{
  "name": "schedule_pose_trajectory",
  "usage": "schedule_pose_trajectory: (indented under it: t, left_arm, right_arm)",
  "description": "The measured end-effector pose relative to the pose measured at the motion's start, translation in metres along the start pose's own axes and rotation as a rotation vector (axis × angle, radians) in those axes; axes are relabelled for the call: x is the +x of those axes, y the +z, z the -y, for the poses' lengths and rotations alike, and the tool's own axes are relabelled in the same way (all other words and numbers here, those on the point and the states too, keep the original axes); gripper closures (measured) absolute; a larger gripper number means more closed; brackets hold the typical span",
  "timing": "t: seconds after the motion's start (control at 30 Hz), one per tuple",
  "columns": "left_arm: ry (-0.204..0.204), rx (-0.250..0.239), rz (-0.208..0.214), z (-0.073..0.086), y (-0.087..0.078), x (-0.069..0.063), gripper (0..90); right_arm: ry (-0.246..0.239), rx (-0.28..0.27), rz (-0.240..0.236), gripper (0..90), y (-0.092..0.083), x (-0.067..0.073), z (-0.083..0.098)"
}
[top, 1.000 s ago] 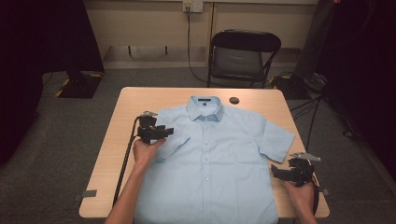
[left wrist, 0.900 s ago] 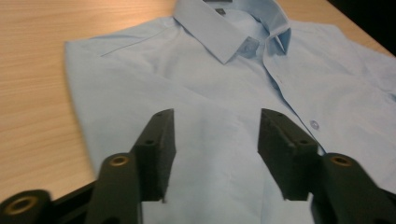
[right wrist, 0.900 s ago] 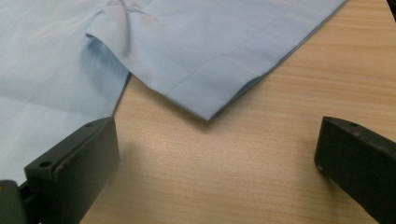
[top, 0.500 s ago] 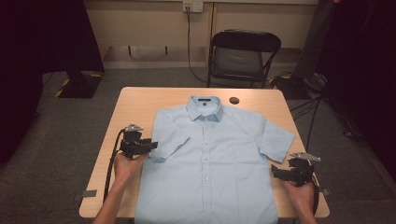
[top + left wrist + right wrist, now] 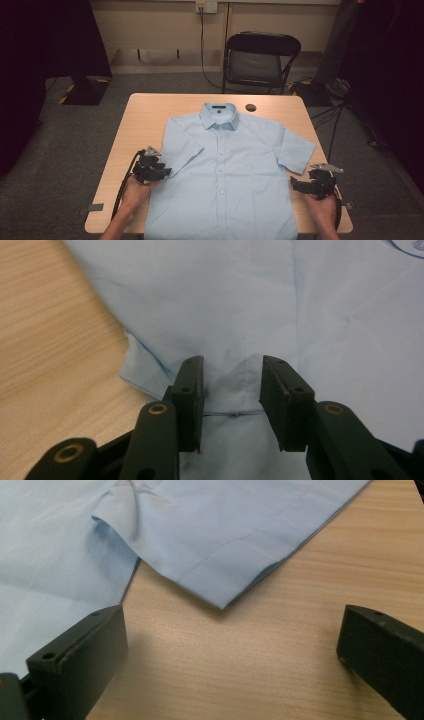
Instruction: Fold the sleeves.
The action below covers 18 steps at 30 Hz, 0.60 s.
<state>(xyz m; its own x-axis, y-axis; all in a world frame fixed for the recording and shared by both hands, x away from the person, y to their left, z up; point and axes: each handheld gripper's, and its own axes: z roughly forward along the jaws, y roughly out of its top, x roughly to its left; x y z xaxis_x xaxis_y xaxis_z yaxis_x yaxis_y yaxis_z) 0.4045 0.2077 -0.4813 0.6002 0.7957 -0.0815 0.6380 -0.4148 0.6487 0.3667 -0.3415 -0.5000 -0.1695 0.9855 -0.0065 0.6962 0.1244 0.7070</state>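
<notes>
Left gripper (image 5: 161, 172): near the front left of the table, at the shirt's left side just under the folded-in left sleeve. Its jaws have just been closing, then eased a little wider; they stand apart with a small gap, a fold of the sleeve hem between them, pads not seen pressing on it.
Right gripper (image 5: 296, 184): near the front right edge, jaws spread wide, only bare wood between them; one jaw sits just beside the shirt's side edge.
Shirt (image 5: 225, 170): light blue, short-sleeved, buttoned, lying flat face up in the middle of the table, collar at the far end, hem hanging at or over the near edge.
Left sleeve (image 5: 165, 320): folded in over the shirt front, its hem corner lying close to the left gripper.
Right sleeve (image 5: 235, 535): spread out flat on the wood, its corner pointing toward the right gripper, apart from both jaws.
Table (image 5: 145, 120): bare wood strips to the left and right of the shirt and a wider band beyond the collar.
Dark round thing (image 5: 251, 107): small, on the far part of the table, just right of the collar, apart from the shirt.
Chair (image 5: 260, 62): folding chair on the floor behind the far edge.
Cables (image 5: 202, 50): one hangs from a wall socket beyond the chair.
</notes>
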Motion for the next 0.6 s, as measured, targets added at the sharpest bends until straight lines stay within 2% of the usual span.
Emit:
schedule_pose_trajectory:
  t: [0.1, 0.13, 0.2, 0.3, 0.37, 0.43, 0.5, 0.53, 0.57, 0.6]
  left_arm:
    - [0.006, -0.016, -0.016, 0.0016, 0.0009, -0.003, 62.1]
    - [-0.013, -0.03, -0.023, 0.0033, 0.0011, -0.0056, 62.2]
    - [-0.011, -0.033, -0.03, 0.0033, 0.0016, -0.0077, 62.2]
    - [-0.022, -0.04, -0.023, 0.0038, 0.0019, -0.008, 61.4]
    - [-0.047, -0.043, -0.005, 0.0044, 0.0013, -0.0072, 60.7]
    - [-0.051, -0.04, 0.004, 0.0044, 0.0007, -0.0062, 55.8]
    - [-0.075, -0.045, 0.007, 0.0052, 0.0001, -0.0046, 49.8]
    - [-0.09, -0.069, 0.0, 0.0068, -0.0015, -0.004, 48.4]
    - [-0.09, -0.069, 0.0, 0.0068, -0.0015, -0.004, 43.3]
    - [-0.095, -0.088, 0.002, 0.0073, -0.0034, -0.0041, 43.3]
  right_arm:
    - [0.0, 0.0, 0.0, 0.0, 0.0, 0.0, 0.0]
    - [0.0, 0.0, 0.0, 0.0, 0.0, 0.0, 0.0]
    - [0.0, 0.0, 0.0, 0.0, 0.0, 0.0, 0.0]
    - [0.0, 0.0, 0.0, 0.0, 0.0, 0.0, 0.0]
    - [-0.002, 0.0, -0.002, 0.0, 0.0004, -0.0001, -0.0004]
    - [-0.002, 0.0, -0.002, 0.0, 0.0004, -0.0001, -0.0004]
    - [-0.002, 0.0, -0.003, 0.0, 0.0004, -0.0001, -0.0004]
    - [-0.002, 0.001, -0.003, 0.0, 0.0004, -0.0001, -0.0004]
    - [-0.002, 0.0, -0.003, 0.0, 0.0004, -0.0001, -0.0004]
    - [-0.002, 0.0, -0.003, 0.0, 0.0004, -0.0001, -0.0004]
